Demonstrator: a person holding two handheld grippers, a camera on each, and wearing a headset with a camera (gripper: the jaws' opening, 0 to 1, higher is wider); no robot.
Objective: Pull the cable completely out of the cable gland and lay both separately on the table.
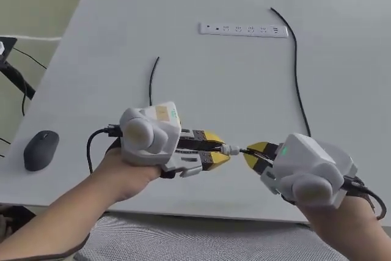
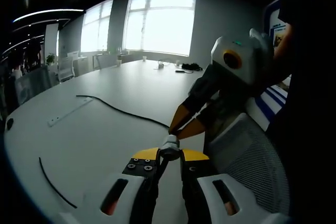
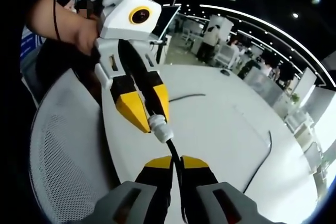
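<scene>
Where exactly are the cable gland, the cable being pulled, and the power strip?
cable gland (image 3: 160,127): right gripper view, its white ribbed body.
cable (image 3: 175,153): right gripper view, the black stretch just below the gland.
power strip (image 1: 243,29): head view, middle of its white top.

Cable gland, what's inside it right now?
The black cable enters the white cable gland, gripped by the left gripper; the right gripper pinches the cable. How far it reaches inside is hidden by the gland's body.

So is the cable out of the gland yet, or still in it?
Still in. The black cable runs from the right gripper into the white gland, which the left gripper clamps.
</scene>
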